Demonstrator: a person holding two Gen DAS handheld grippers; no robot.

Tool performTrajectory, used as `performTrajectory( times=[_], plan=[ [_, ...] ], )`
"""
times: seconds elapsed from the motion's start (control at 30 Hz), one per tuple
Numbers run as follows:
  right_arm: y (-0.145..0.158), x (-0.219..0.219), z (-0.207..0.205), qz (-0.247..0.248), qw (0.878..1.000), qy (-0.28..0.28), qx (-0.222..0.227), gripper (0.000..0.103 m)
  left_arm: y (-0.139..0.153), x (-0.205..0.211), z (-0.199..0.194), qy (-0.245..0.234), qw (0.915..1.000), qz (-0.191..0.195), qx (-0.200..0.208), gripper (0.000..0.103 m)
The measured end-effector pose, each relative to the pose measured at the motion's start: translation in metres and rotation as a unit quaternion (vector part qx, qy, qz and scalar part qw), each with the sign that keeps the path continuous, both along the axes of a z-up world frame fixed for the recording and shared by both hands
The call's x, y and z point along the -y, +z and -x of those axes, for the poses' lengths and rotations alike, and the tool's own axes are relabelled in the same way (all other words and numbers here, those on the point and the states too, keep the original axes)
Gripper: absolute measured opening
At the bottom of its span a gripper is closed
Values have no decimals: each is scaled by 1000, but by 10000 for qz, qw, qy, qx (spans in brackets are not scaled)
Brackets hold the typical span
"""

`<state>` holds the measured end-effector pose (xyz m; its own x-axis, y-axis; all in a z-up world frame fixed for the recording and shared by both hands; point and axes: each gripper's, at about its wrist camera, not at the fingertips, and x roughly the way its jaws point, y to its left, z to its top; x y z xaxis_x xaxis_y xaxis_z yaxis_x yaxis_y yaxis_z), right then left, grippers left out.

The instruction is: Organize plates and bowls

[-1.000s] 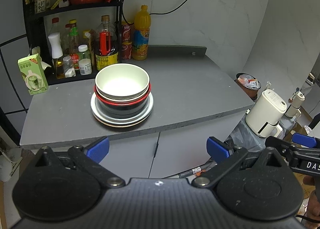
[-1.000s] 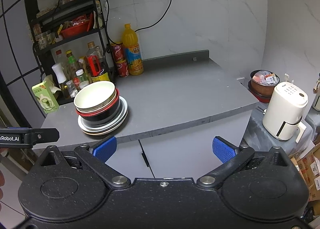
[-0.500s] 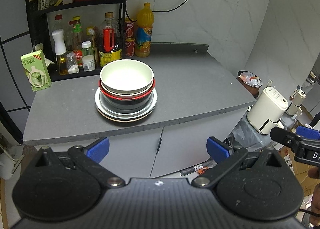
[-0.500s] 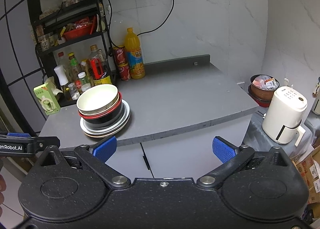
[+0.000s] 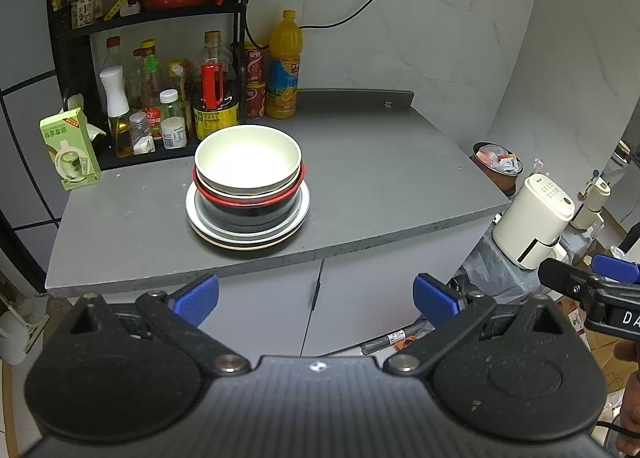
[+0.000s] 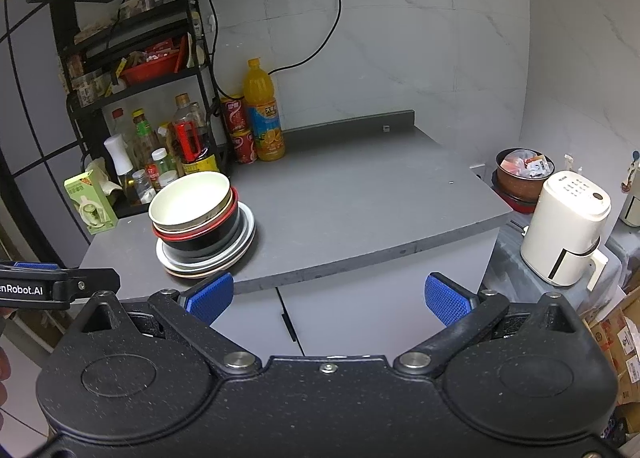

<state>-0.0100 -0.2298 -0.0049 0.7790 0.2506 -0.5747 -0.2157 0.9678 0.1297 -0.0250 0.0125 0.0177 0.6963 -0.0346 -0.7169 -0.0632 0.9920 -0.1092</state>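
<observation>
A stack of dishes stands on the grey counter (image 5: 380, 177): a white bowl (image 5: 248, 161) on top, a red-rimmed black bowl (image 5: 248, 205) under it, and plates (image 5: 208, 225) at the bottom. The stack also shows in the right wrist view, with the white bowl (image 6: 188, 197) and the plates (image 6: 246, 230). My left gripper (image 5: 316, 298) is open and empty, held in front of the counter edge, below the stack. My right gripper (image 6: 328, 296) is open and empty, also in front of the counter, to the right of the stack.
A black shelf rack (image 5: 140, 17) with bottles (image 5: 216, 93) stands at the counter's back left, with an orange juice bottle (image 5: 284, 65) and a green carton (image 5: 70, 149) nearby. A white appliance (image 6: 564, 225) and a bin (image 6: 524, 169) stand right of the counter. Cabinet doors (image 5: 360, 298) lie below.
Both grippers have drawn up and slightly back, so the counter and stack sit a little lower and farther in view. Both stay open and empty.
</observation>
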Motion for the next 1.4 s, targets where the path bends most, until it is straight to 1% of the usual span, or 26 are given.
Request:
performTrajectory(
  times=[0.7, 1.4],
  plan=[
    [0, 8, -2, -8, 10000, -57, 9, 103, 0, 11, -3, 8, 10000, -51, 5, 102],
    [4, 9, -7, 14, 10000, 3, 69, 103, -3, 8, -4, 73, 10000, -62, -9, 102]
  ],
)
